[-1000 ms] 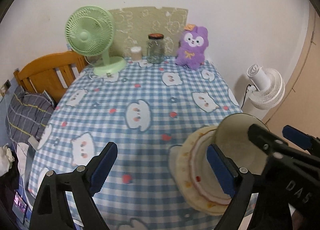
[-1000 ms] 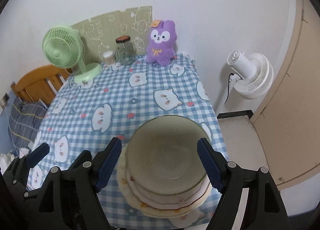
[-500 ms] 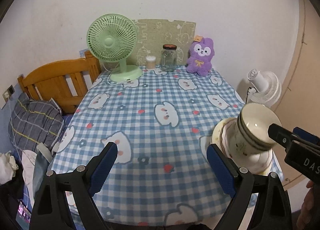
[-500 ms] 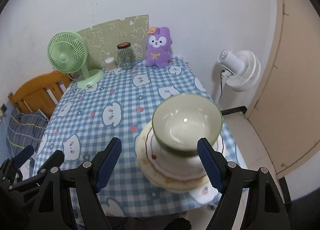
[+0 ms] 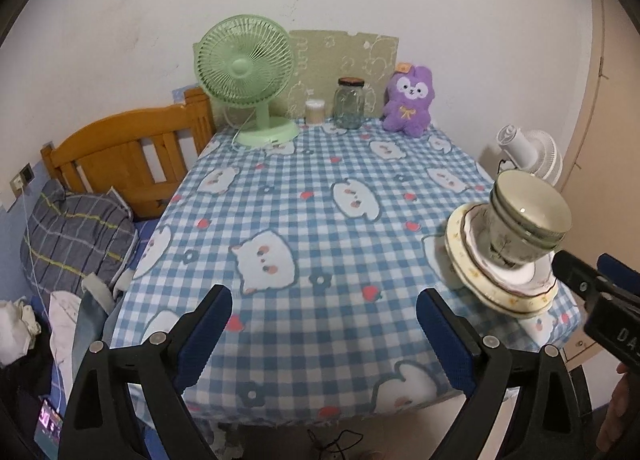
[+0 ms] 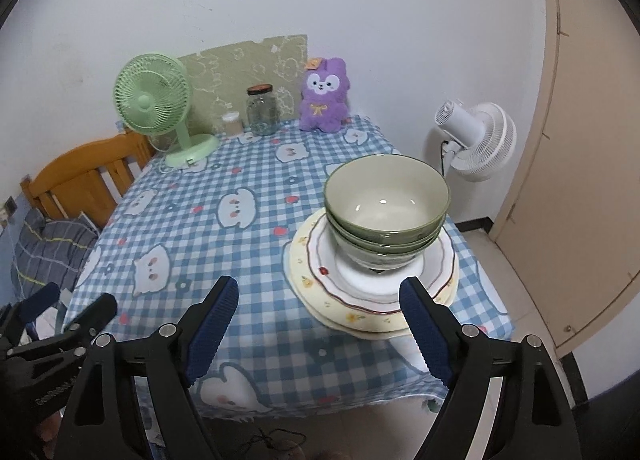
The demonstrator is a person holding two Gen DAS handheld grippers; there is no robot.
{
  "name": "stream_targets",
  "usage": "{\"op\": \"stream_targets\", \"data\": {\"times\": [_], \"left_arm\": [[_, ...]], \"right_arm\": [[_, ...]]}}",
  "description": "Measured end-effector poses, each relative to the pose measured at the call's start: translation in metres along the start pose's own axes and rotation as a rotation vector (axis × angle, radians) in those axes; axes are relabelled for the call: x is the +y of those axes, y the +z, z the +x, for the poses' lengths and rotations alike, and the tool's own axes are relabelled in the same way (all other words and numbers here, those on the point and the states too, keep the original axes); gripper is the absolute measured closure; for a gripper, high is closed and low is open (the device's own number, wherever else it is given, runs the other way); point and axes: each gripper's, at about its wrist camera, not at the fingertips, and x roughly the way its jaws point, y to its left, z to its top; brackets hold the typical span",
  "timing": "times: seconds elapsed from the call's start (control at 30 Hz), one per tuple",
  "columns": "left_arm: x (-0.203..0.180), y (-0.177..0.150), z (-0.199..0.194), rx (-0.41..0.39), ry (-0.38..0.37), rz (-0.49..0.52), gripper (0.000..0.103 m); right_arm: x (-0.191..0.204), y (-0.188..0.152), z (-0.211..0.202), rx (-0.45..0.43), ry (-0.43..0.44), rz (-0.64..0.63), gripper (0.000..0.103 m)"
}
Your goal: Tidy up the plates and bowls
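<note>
A stack of green-rimmed bowls [image 6: 386, 204] sits nested on a stack of cream plates [image 6: 320, 280] at the near right corner of the checked table [image 6: 224, 220]. The bowls [image 5: 528, 220] and plates [image 5: 500, 292] also show at the right of the left wrist view. My right gripper [image 6: 320, 330] is open and empty, held back from the table's front edge, just left of the stack. My left gripper [image 5: 324, 340] is open and empty, before the middle of the front edge.
A green desk fan [image 6: 156, 108], a small container [image 6: 232, 122], a glass jar [image 6: 262, 110] and a purple plush toy [image 6: 324, 100] line the table's back. A wooden bed frame [image 5: 120, 156] with a striped pillow [image 5: 76, 232] stands left. A white floor fan [image 6: 480, 140] and a door [image 6: 580, 140] are right.
Both grippers have pulled back and away from the stack. The bowls, close between the right fingers a second ago, now sit free on the plates.
</note>
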Motion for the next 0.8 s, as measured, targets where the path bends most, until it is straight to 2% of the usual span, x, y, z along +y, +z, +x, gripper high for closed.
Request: {"op": "stream_targets", "data": {"times": [0.2,0.37,0.8], "left_arm": [[-0.001,-0.013,-0.016,-0.041,-0.010,-0.014,0.008],[-0.005,-0.023,-0.023,-0.065,0.016,-0.003,0.007],[-0.005,-0.023,-0.020,-0.085,0.019,-0.030,0.004]], "right_arm": [[0.009,-0.010,-0.006,-0.022,0.022,-0.021,0.014],[0.014,-0.021,-0.008,-0.014,0.030,-0.044,0.013],[0.014,-0.024,-0.013,-0.045,0.024,-0.043,0.012]]}}
